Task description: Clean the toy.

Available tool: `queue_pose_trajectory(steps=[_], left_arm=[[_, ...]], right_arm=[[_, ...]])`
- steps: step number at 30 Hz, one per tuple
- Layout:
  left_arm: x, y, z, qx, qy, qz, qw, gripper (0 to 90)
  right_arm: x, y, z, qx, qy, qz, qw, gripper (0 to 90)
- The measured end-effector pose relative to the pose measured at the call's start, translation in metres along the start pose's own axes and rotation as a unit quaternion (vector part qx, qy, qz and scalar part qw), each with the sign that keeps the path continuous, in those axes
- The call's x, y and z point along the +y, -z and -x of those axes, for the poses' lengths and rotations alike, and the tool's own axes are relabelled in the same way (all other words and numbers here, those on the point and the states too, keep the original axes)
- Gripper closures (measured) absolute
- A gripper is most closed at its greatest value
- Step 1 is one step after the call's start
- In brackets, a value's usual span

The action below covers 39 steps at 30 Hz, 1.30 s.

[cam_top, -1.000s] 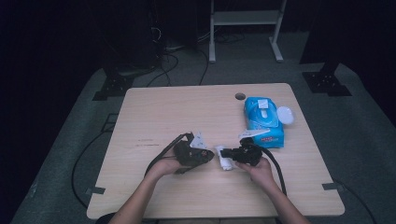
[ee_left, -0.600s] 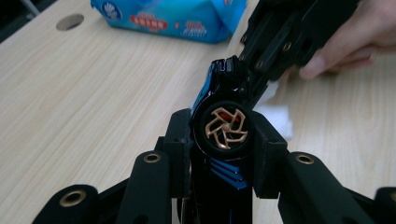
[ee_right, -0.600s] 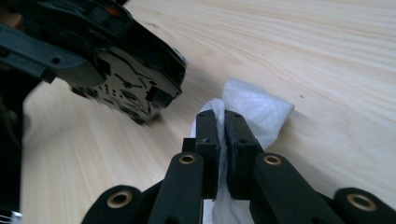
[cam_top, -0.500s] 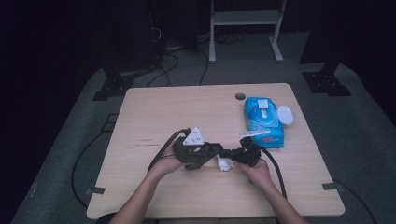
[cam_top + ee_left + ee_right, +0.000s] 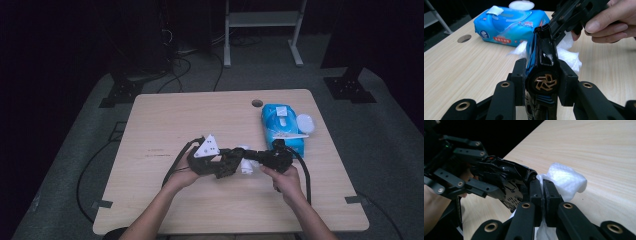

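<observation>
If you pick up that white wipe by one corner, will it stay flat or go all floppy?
Probably floppy: in the right claw the white wipe is bunched into soft folds, not flat. It looks light, since a thin pinch seems to carry it. It may be damp and cling a bit, as it likely came from the blue wipes pack, though wetness can't be seen.

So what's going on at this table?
A person is wiping a glossy black gadget with a white wet wipe. The left gripper is clamped on the gadget, holding it above the table. The right gripper is pinched shut on the wipe and presses it against the gadget's far end. A blue wipe pack, lid open, lies at the right.
</observation>
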State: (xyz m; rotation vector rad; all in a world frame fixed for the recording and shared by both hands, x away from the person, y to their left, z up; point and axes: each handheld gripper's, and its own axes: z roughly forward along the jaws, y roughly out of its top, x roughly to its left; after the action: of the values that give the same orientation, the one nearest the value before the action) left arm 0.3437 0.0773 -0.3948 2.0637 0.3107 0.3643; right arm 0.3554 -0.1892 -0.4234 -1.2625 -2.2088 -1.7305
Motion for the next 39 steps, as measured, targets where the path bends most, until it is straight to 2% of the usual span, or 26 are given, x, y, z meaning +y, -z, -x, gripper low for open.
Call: queue_pose_trajectory(steps=[4,5,6,7,9,11,14,15,16,19,22,24,25,27,28,31,32,34,35,37,39], left_arm=[[-0.002,-0.001,0.001,0.002,-0.005,-0.004,1.0000,65.0],[-0.003,-0.002,0.001,-0.001,-0.004,0.000,1.0000,65.0],[-0.003,-0.003,0.002,-0.001,-0.007,-0.008,0.9999,64.9],[-0.003,-0.004,0.003,0.002,-0.013,-0.013,0.9998,65.0],[-0.009,-0.007,0.003,0.005,-0.015,-0.023,0.9996,64.7],[-0.015,-0.008,0.001,0.005,-0.006,-0.032,0.9995,65.0],[-0.027,-0.013,0.001,0.007,-0.005,-0.055,0.9985,65.5],[-0.030,-0.014,0.000,0.007,-0.003,-0.057,0.9983,65.5],[-0.034,-0.016,-0.002,0.003,0.006,-0.061,0.9981,65.5],[-0.042,-0.019,-0.005,-0.001,0.011,-0.080,0.9967,65.3],[-0.047,-0.020,-0.007,-0.006,0.009,-0.093,0.9956,65.1],[-0.048,-0.021,-0.008,-0.011,0.011,-0.096,0.9953,65.0],[-0.048,-0.021,-0.009,-0.014,0.014,-0.097,0.9951,65.0],[-0.050,-0.020,-0.011,-0.020,0.019,-0.099,0.9947,64.9],[-0.051,-0.019,-0.011,-0.018,0.019,-0.102,0.9944,64.9],[-0.051,-0.019,-0.012,-0.019,0.019,-0.102,0.9945,64.9],[-0.051,-0.019,-0.012,-0.019,0.019,-0.101,0.9945,64.9],[-0.051,-0.020,-0.013,-0.021,0.020,-0.100,0.9946,64.7],[-0.050,-0.021,-0.013,-0.022,0.028,-0.098,0.9945,63.9],[-0.048,-0.024,-0.013,-0.023,0.036,-0.099,0.9942,59.6],[-0.044,-0.029,-0.012,-0.025,0.025,-0.097,0.9947,58.3]], right_arm=[[0.003,0.002,-0.005,0.013,0.003,0.005,0.9999,87.0],[0.005,0.001,-0.011,0.020,0.012,0.004,0.9997,87.1],[0.006,-0.001,-0.014,0.036,0.018,0.002,0.9992,87.0],[0.006,-0.002,-0.019,0.026,0.026,0.001,0.9993,87.0],[0.007,-0.005,-0.025,0.005,0.058,-0.006,0.9983,87.0],[0.007,-0.009,-0.027,0.013,0.055,-0.007,0.9984,87.0],[0.004,-0.019,-0.030,-0.005,0.075,-0.024,0.9969,86.8],[0.003,-0.023,-0.030,-0.017,0.090,-0.030,0.9953,86.8],[0.002,-0.025,-0.029,-0.019,0.092,-0.034,0.9950,86.8],[0.001,-0.030,-0.022,-0.030,0.096,-0.044,0.9940,86.7],[-0.001,-0.034,-0.022,-0.028,0.100,-0.047,0.9935,86.7],[-0.003,-0.039,-0.026,-0.031,0.115,-0.056,0.9914,86.7],[-0.005,-0.043,-0.028,-0.039,0.130,-0.064,0.9887,86.7],[-0.007,-0.046,-0.029,-0.043,0.140,-0.069,0.9868,86.6],[-0.006,-0.046,-0.029,-0.046,0.140,-0.068,0.9867,86.6],[-0.003,-0.040,-0.025,-0.084,0.150,-0.065,0.9830,86.6],[-0.002,-0.038,-0.023,-0.089,0.145,-0.063,0.9833,86.6],[-0.002,-0.034,-0.017,-0.089,0.131,-0.058,0.9856,86.6],[-0.002,-0.034,-0.015,-0.086,0.127,-0.055,0.9866,86.6],[-0.004,-0.035,-0.017,-0.088,0.129,-0.054,0.9862,86.6],[-0.004,-0.039,-0.021,-0.079,0.131,-0.058,0.9866,86.6]])
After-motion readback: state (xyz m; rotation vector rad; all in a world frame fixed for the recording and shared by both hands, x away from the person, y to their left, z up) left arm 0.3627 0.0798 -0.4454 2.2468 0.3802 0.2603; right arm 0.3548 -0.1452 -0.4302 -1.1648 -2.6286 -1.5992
